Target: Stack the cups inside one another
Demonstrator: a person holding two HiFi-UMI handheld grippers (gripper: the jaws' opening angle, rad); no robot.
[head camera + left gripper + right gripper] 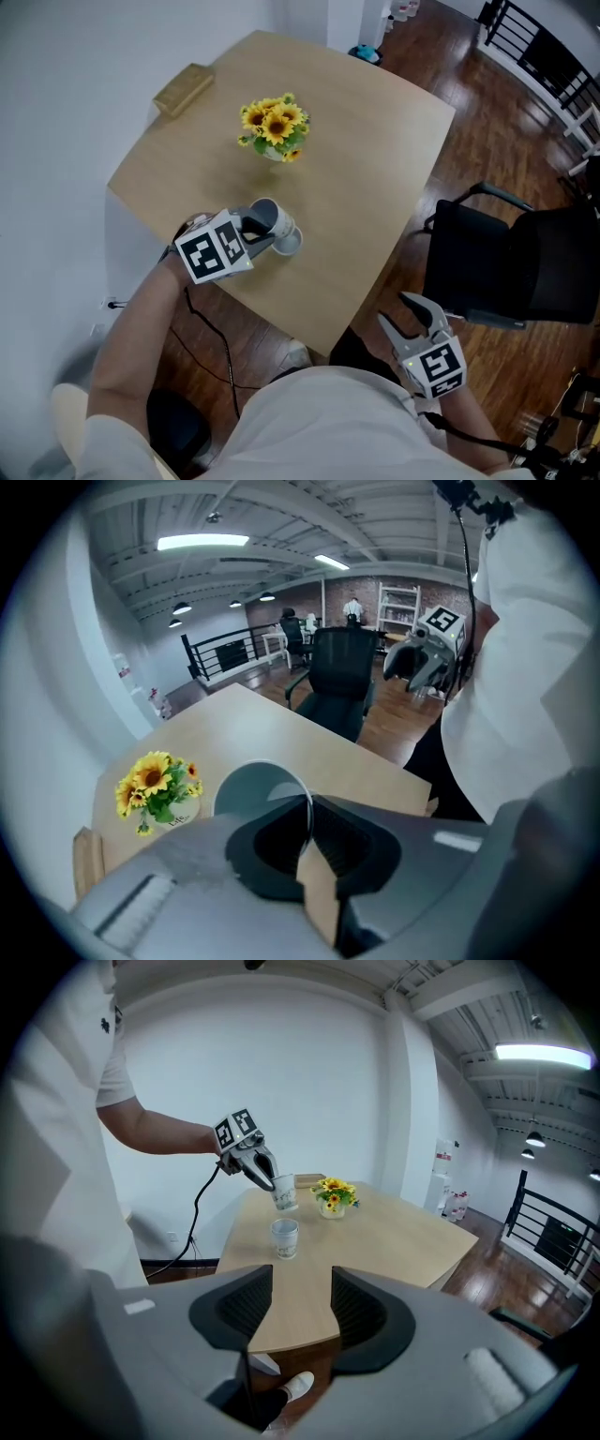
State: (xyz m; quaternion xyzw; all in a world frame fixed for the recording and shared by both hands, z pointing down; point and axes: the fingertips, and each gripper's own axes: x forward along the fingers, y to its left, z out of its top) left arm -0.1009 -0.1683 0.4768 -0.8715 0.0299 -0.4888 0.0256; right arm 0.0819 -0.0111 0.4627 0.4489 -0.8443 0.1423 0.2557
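Tan table (375, 169) on wood floor (487, 122), sunflowers (275, 125), left tongs (255, 230) pinching cup (270, 215), right tongs (394, 309) spread, empty

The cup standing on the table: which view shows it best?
Right gripper view: the cup stands whole, unobstructed. Head view shows it partly hidden by the held cup; left gripper view doesn't show it.

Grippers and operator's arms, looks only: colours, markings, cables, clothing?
Both the left gripper and right gripper are grey two-jaw units with black ribbed pads, each carrying a white cube of black square markers. A black cable trails from the left one. The person wears a white short-sleeved shirt.
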